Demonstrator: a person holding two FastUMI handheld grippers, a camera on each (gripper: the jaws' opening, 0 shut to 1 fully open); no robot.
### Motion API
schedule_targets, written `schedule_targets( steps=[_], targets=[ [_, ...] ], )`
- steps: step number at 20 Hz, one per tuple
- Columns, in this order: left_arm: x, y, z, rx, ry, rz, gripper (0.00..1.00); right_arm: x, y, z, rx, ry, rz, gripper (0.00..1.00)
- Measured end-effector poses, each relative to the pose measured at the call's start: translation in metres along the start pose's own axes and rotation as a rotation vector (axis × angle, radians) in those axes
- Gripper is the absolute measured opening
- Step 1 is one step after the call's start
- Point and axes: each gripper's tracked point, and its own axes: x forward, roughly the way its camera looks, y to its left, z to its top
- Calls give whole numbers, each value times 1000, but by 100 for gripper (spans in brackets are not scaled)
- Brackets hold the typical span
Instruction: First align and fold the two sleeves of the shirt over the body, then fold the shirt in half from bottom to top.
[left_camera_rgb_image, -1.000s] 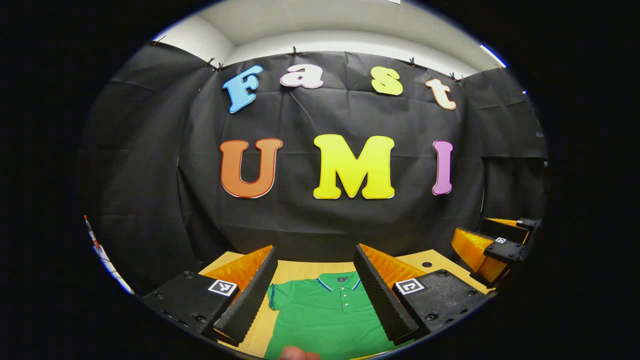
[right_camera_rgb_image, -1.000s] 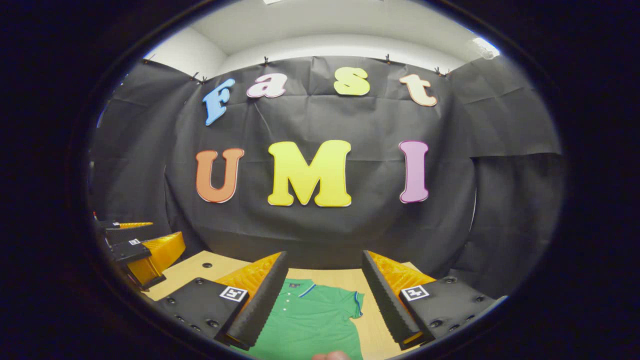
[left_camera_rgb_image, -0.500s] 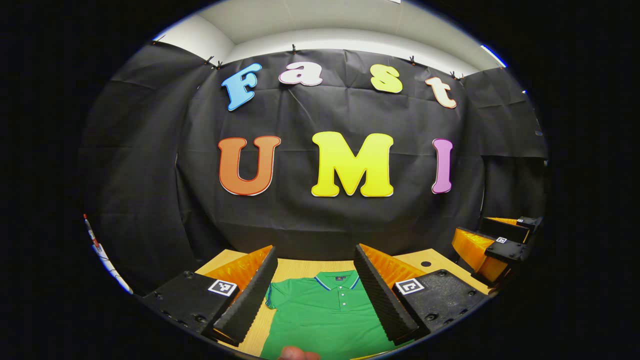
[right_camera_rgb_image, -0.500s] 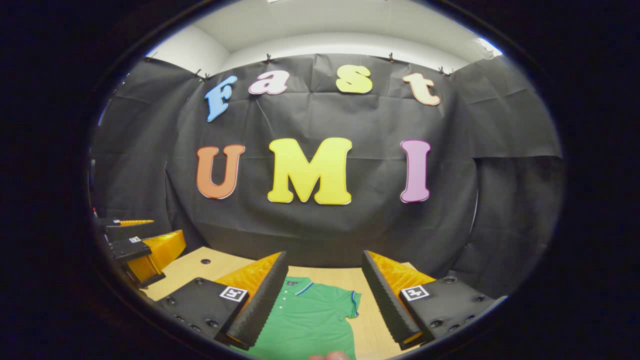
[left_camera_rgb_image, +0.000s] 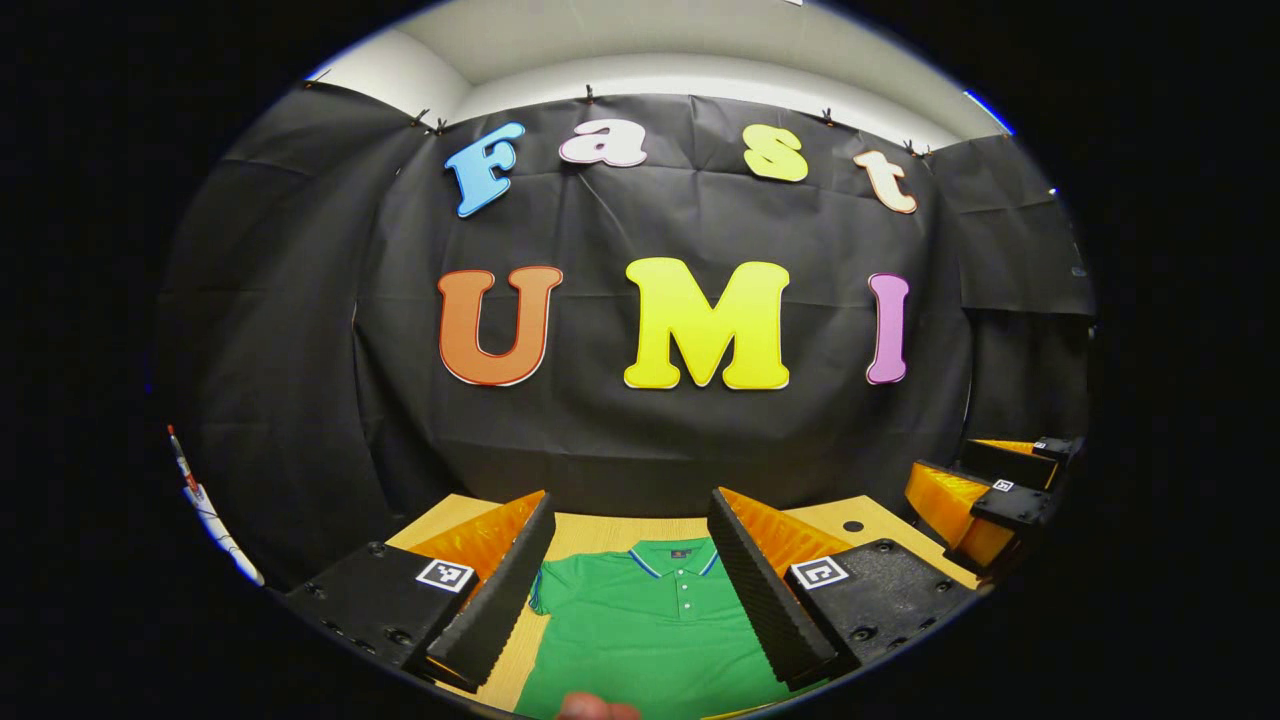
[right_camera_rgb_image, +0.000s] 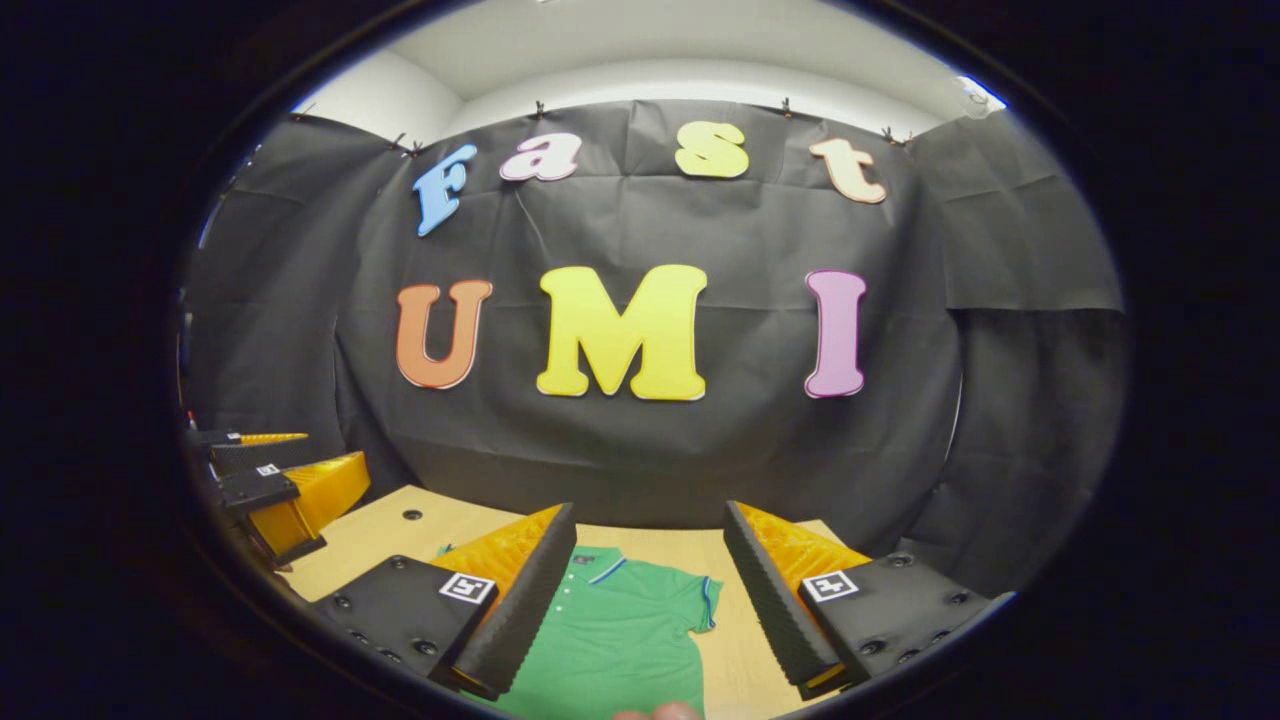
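Over the table (left_camera_rgb_image: 590, 535) now, looking down the left gripper (left_camera_rgb_image: 630, 575) from its own view: spread wide, nothing between the fingers (left_camera_rgb_image: 500, 590), held above the shirt (left_camera_rgb_image: 650, 625) and clear of it. Green shirt lying flat on the pale wooden top, collar toward the black back wall (left_camera_rgb_image: 300, 330), button strip running down the middle, seen straight through the gap. One short sleeve (left_camera_rgb_image: 545, 590) lying out flat just beside the near finger, not yet folded over the body. Off at the far right edge, the right gripper (left_camera_rgb_image: 990, 490) hanging above the table, well apart. A sliver of a hand (left_camera_rgb_image: 597, 708) at the very bottom edge. Over to the right gripper view: right gripper (right_camera_rgb_image: 650, 595) just as wide, gripping nothing, hovering over the other side of the shirt (right_camera_rgb_image: 620, 640). Collar tucked partly behind one finger (right_camera_rgb_image: 520, 610), the other sleeve (right_camera_rgb_image: 700, 605) spread flat, bare table (right_camera_rgb_image: 730, 650) between it and the other finger. At the far left edge, the left gripper (right_camera_rgb_image: 275, 485) above the table corner. Another bit of hand (right_camera_rgb_image: 657, 712) at the bottom rim.
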Motion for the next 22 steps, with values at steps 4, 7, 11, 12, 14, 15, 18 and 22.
schedule_targets(
  steps=[4,7,11,12,14,15,18,22],
  targets=[
    [2,-1,-13,0,30,3,99,4,-4,-8,-7,24,8,95],
    [4,-10,-26,-23,59,-19,99,13,-4,-26,-9,68,43,95],
    [4,-18,-43,-26,100,-43,99,30,-20,-61,-18,168,42,96],
    [5,-21,-47,-27,106,-53,99,36,-26,-69,-15,191,36,96],
    [6,-23,-53,-25,119,-67,99,53,-40,-90,-9,244,22,95],
    [8,-23,-56,-23,124,-72,99,62,-44,-105,-7,285,27,95],
    [17,-16,-65,-11,138,-52,99,89,-58,-154,12,429,40,96],
    [27,-8,-76,-16,165,-17,99,131,-77,-197,35,532,26,96]
  ],
)
